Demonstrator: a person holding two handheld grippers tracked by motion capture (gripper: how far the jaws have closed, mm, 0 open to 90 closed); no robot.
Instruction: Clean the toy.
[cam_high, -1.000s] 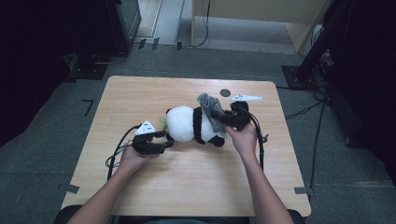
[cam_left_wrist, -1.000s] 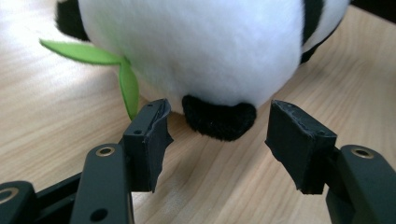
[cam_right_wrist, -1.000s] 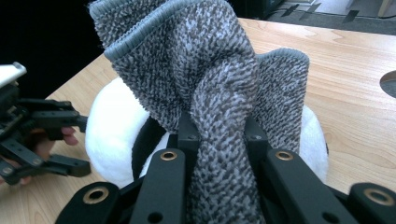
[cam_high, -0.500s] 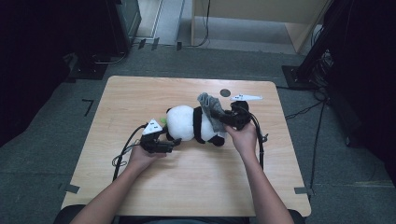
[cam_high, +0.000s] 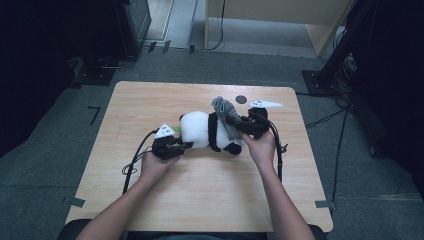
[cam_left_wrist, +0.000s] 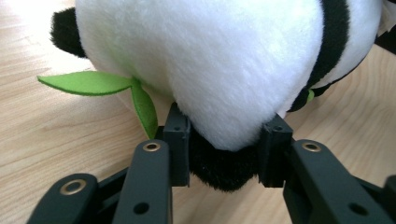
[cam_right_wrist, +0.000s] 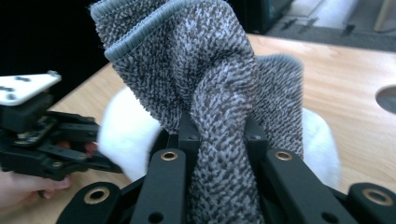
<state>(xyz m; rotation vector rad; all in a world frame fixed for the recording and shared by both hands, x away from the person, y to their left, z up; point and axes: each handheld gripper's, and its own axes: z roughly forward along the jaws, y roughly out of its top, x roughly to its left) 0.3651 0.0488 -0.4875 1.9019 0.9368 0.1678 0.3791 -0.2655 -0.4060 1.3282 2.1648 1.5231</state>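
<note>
Left gripper (cam_high: 186, 145) has just been closing its jaws, and in the left gripper view (cam_left_wrist: 224, 154) they now pinch a black limb of the panda (cam_left_wrist: 210, 60), the pads pressing into the plush from both sides. Just above the pinch bulges the white body, and two green felt leaves (cam_left_wrist: 100, 84) stick out from it over the wood. From above, this gripper lies low on the table (cam_high: 150, 100) at the panda's (cam_high: 200, 129) left end, its cable looping back toward the near edge.

Right gripper (cam_high: 240, 126) clamps a grey knitted sock (cam_high: 225, 114); in the right gripper view (cam_right_wrist: 223, 140) the jaws are closed tight on the bunched fabric (cam_right_wrist: 205, 79), whose ribbed cuff stands up above them (the white plush shows behind it on both sides). The same view shows the other gripper off to the left, held in a hand (cam_right_wrist: 21, 186).

In the high view the panda lies on its side near the table's middle, between the two grippers, with the sock draped over its right end. A small dark hole (cam_high: 241, 99) marks the tabletop just beyond the sock. Both forearms come in from the near edge, and grey floor (cam_high: 50, 150) surrounds the table.
</note>
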